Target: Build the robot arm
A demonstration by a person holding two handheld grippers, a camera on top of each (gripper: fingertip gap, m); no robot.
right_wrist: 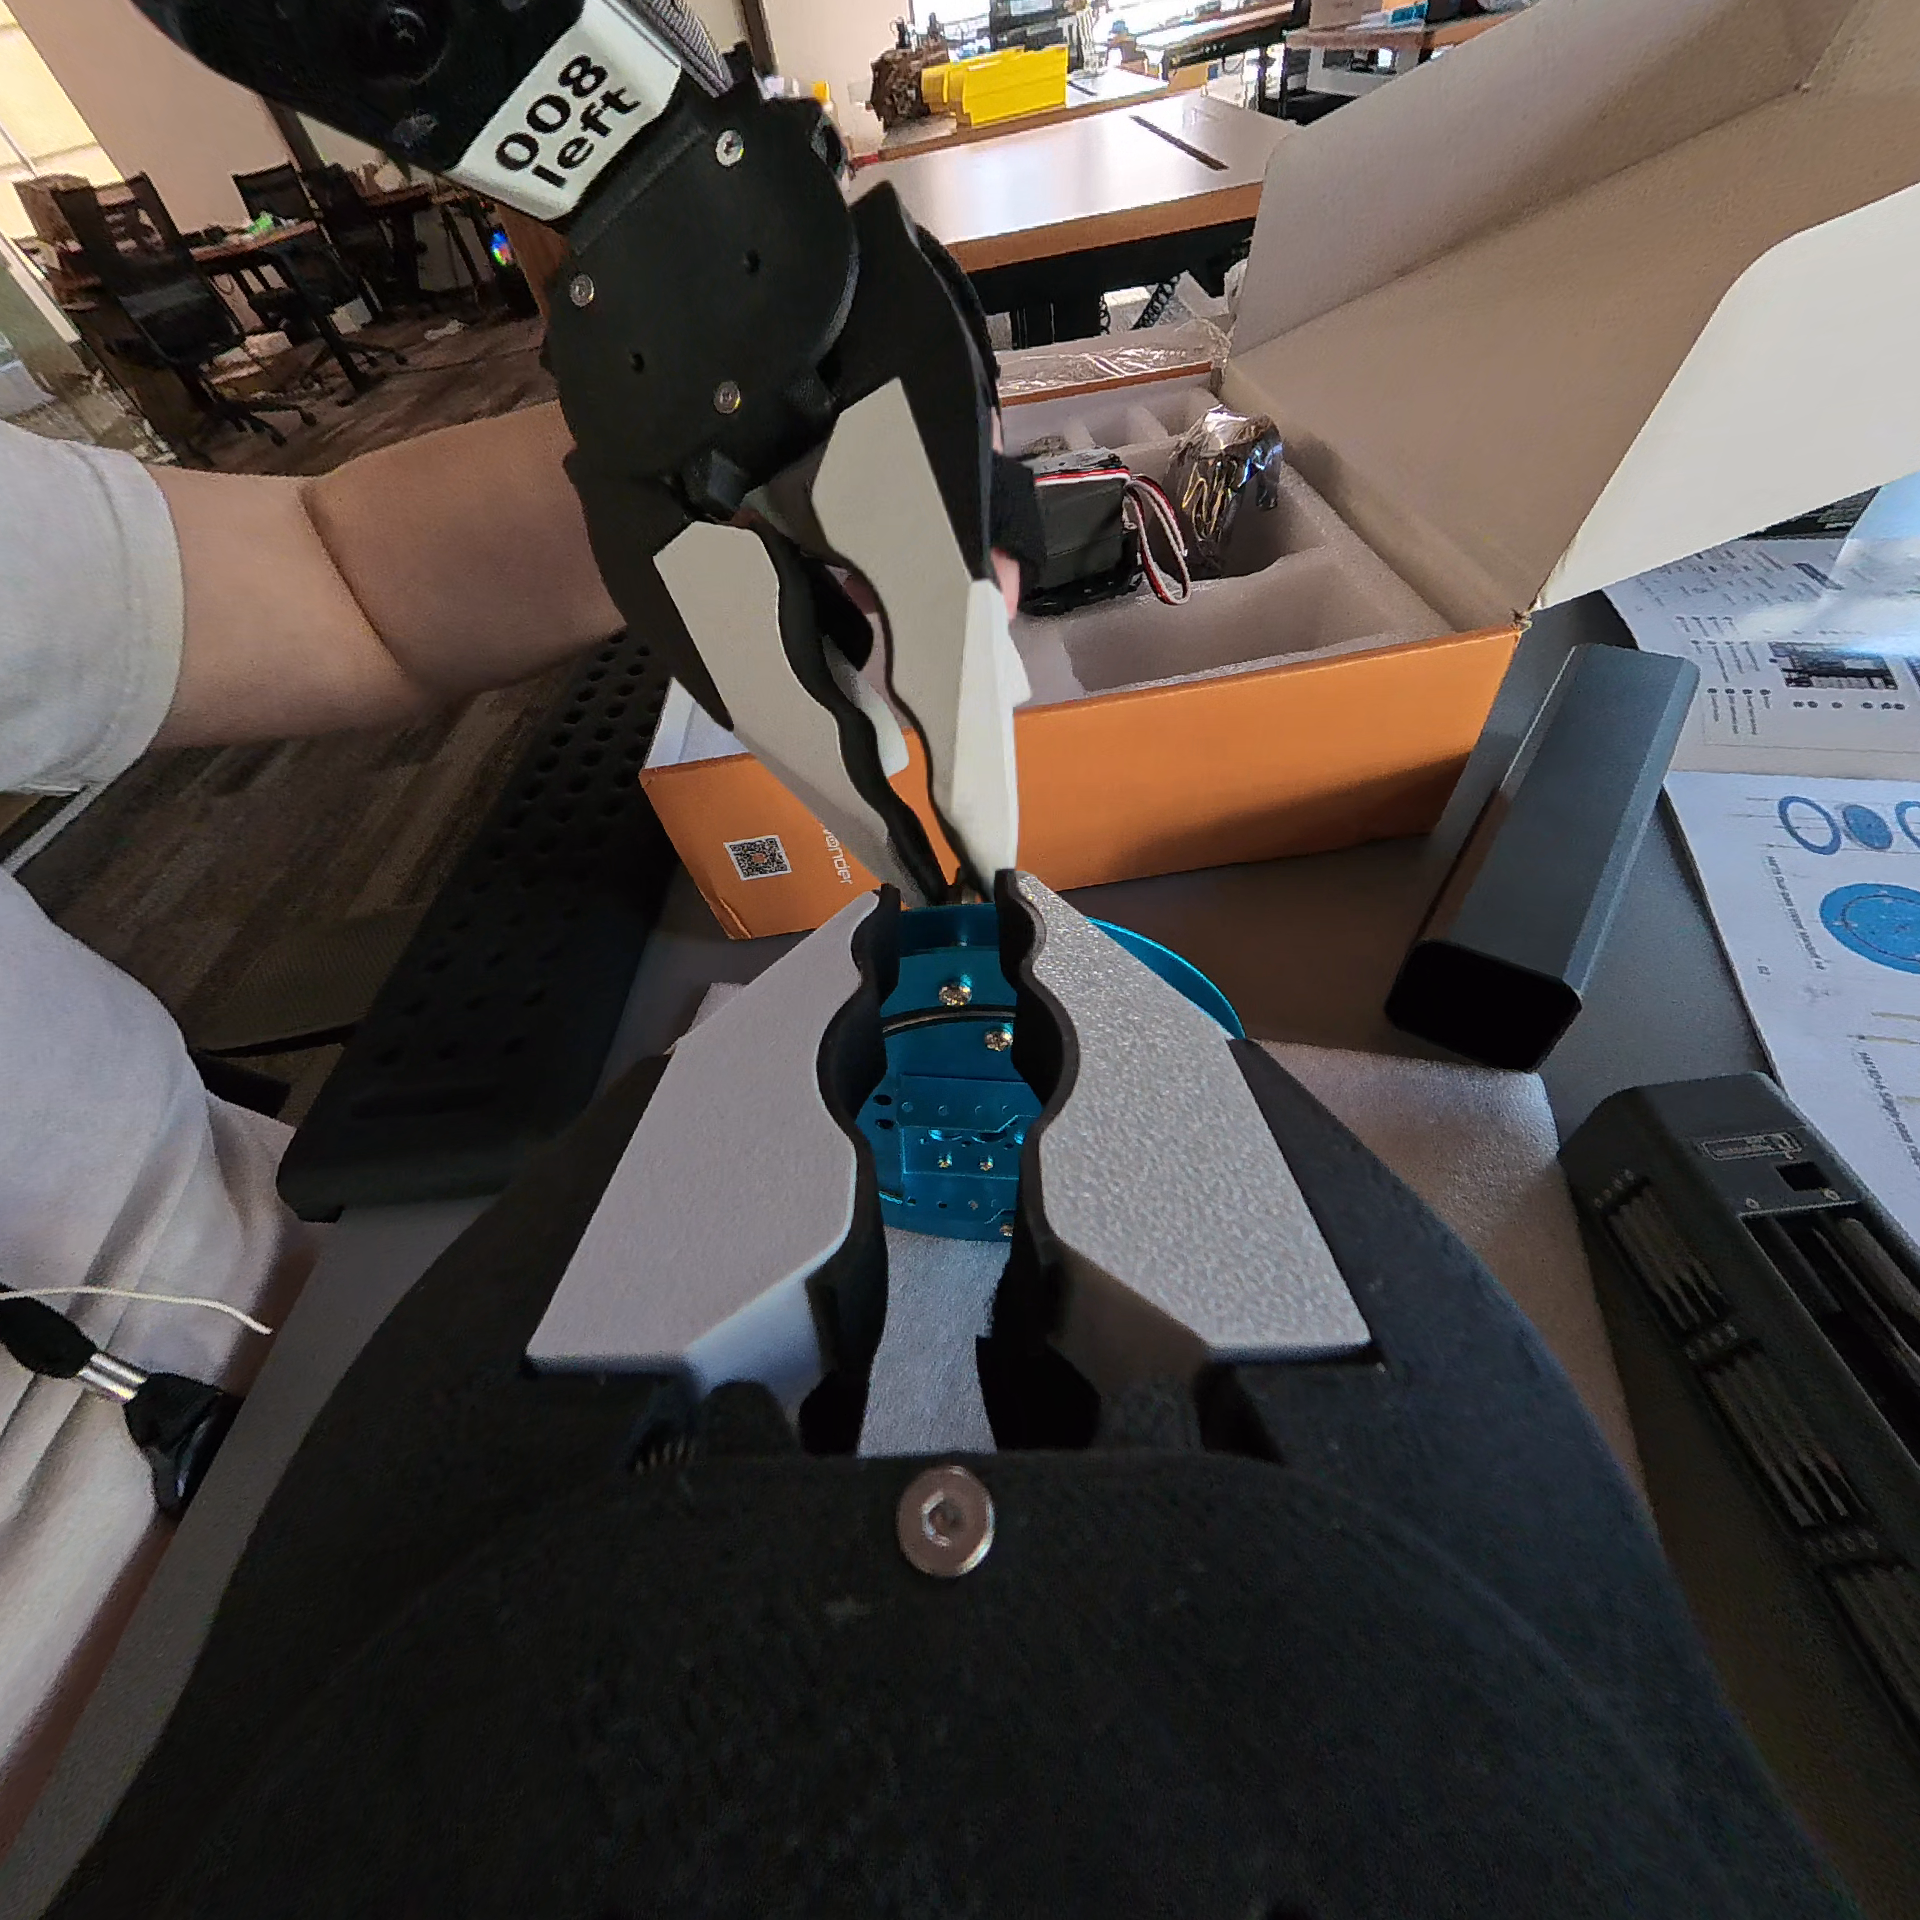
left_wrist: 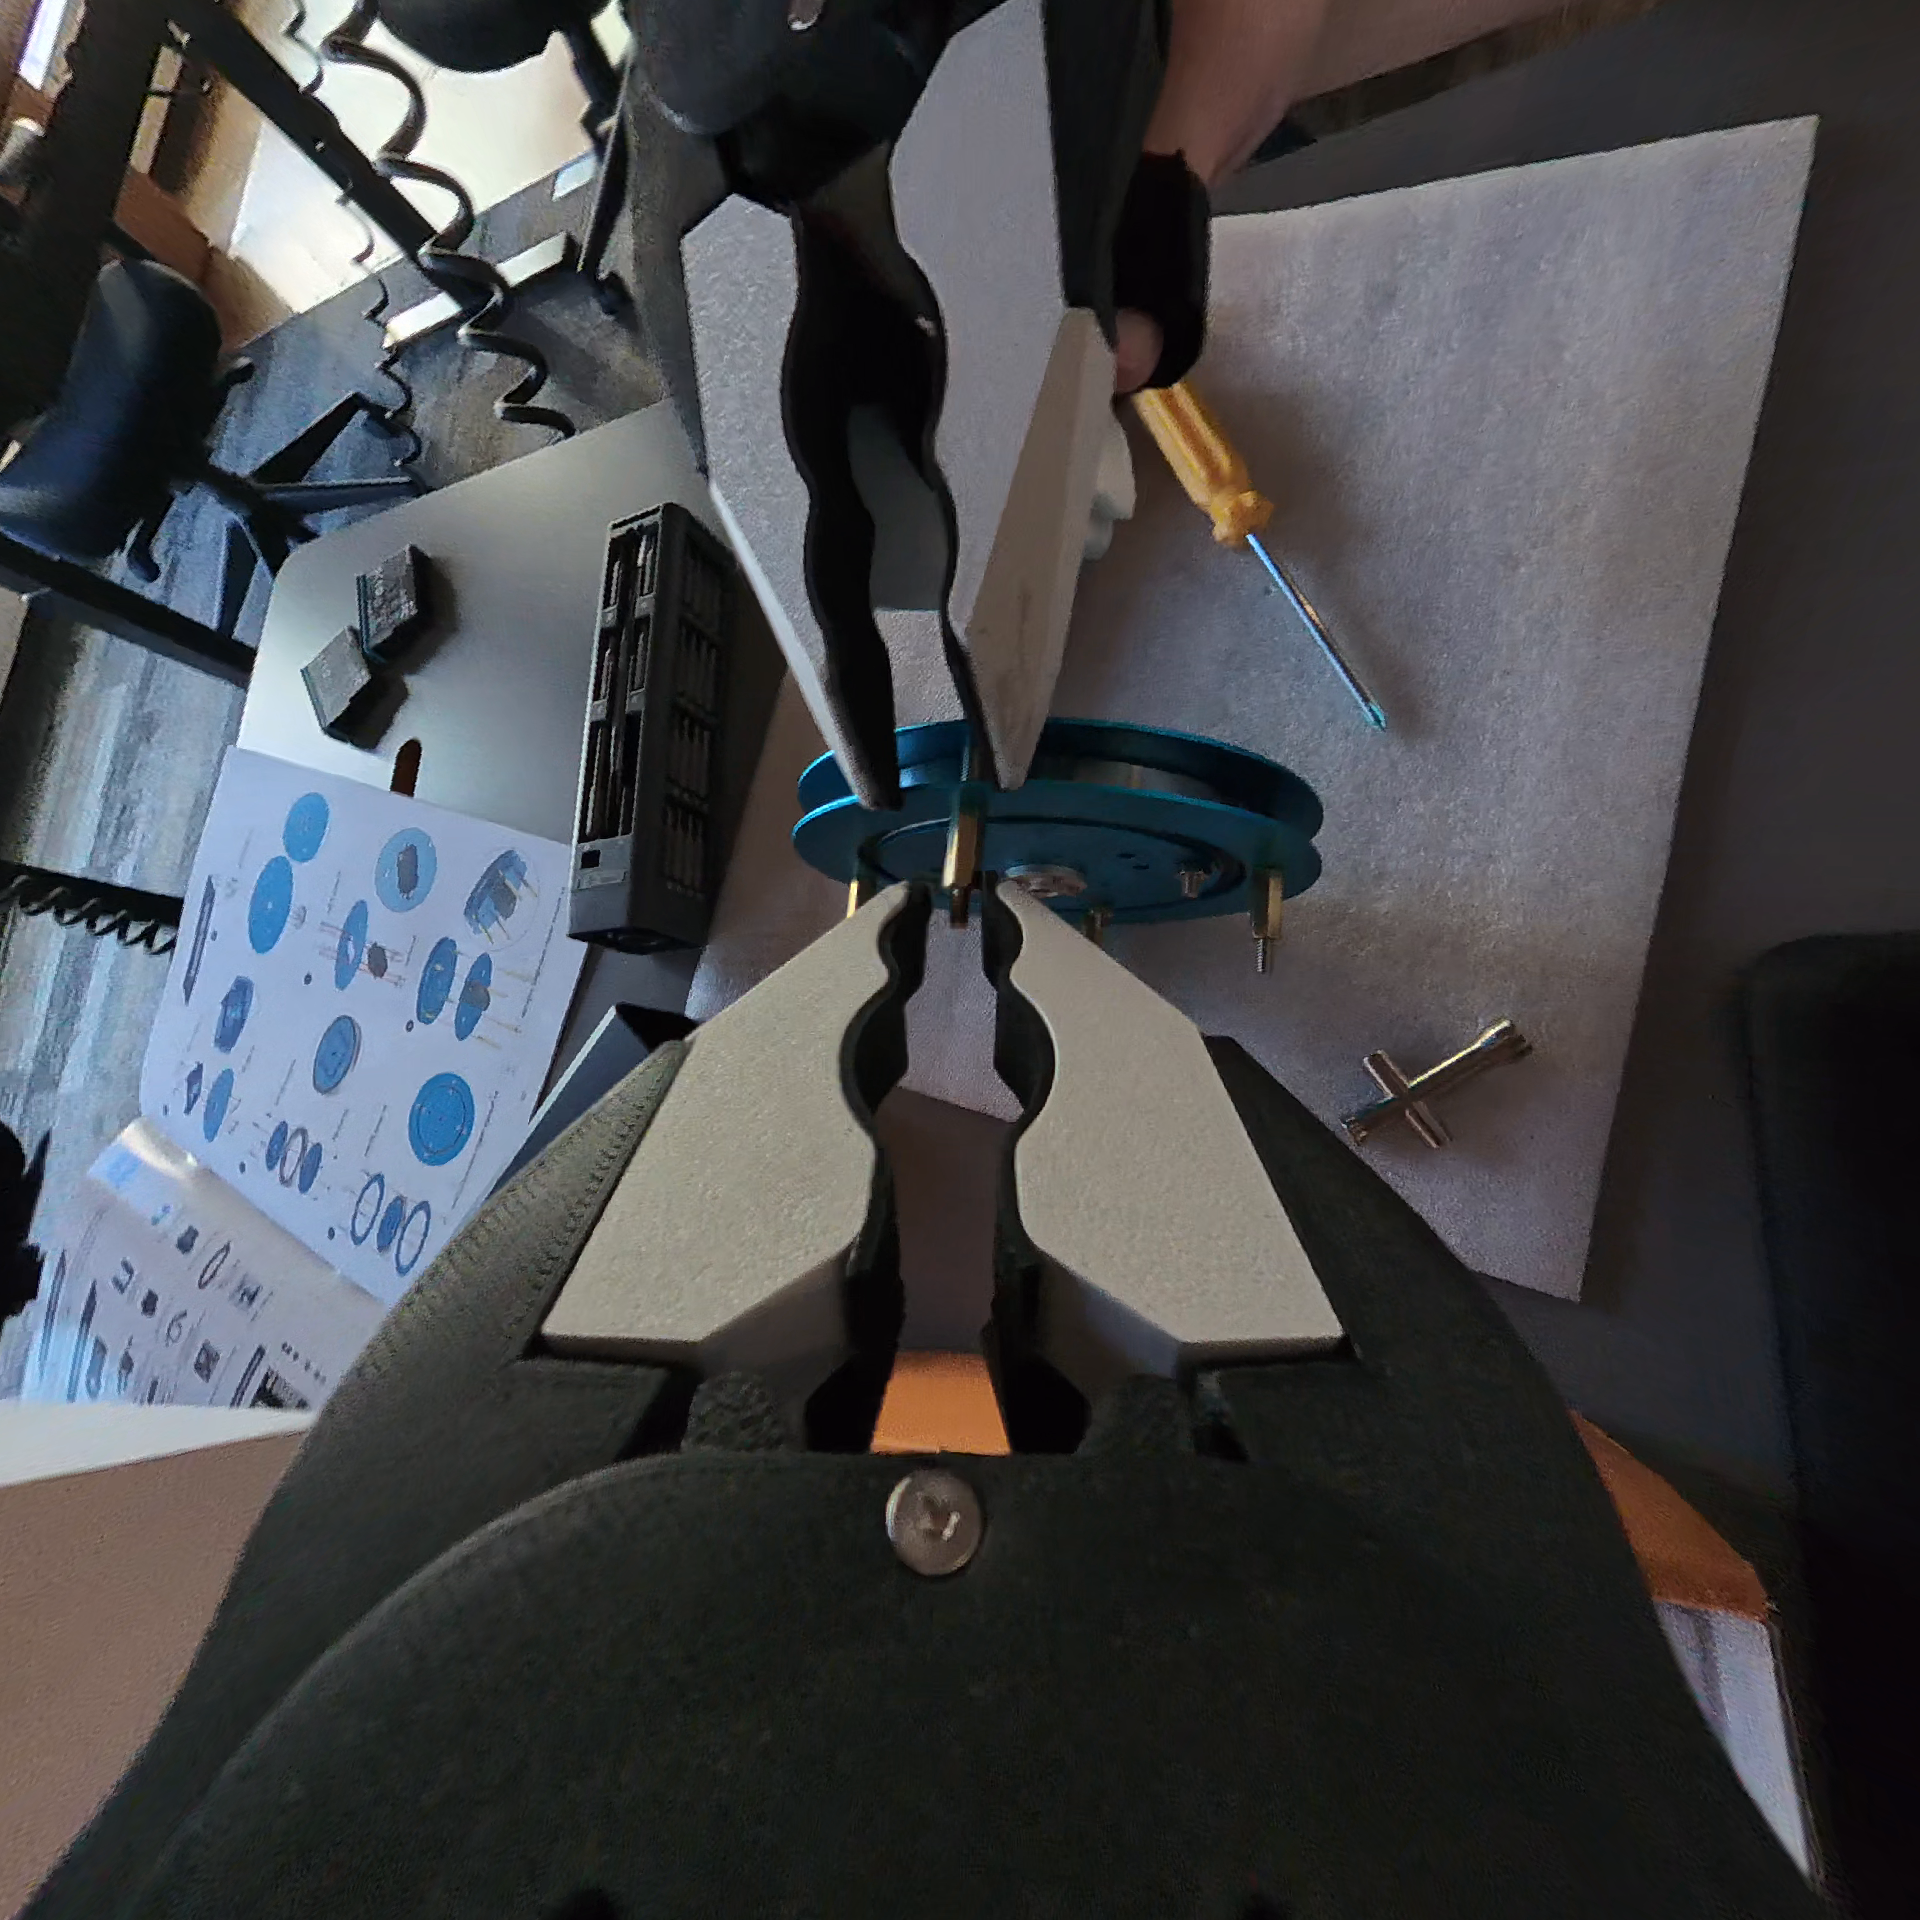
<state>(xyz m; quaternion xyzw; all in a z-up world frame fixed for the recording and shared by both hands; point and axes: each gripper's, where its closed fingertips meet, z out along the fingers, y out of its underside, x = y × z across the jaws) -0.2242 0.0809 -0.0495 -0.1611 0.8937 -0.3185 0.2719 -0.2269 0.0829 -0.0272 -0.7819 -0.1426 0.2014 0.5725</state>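
where the pale, fibrous foam mat (left_wrist: 1558, 727) covers the desk, a blue anodised round assembly (left_wrist: 1143, 821) sits on it, two discs spaced by brass standoffs (left_wrist: 961, 847). left gripper (left_wrist: 951, 899), matte grey fingers, narrowed onto one standoff. right gripper (right_wrist: 940, 899) closed narrow on the assembly's blue bracket. ribbed black bit case (left_wrist: 649, 727) near; amber-handled screwdriver (left_wrist: 1247, 520) and steel cross wrench (left_wrist: 1434, 1086) lie apart.

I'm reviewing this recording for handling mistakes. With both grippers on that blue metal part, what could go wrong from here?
1. The left gripper pinches only a thin brass standoff under the blue disc assembly; it could slip or bend.
2. The right gripper meets the left one's tips; they may collide.
3. The assembly could drop onto the foam mat.
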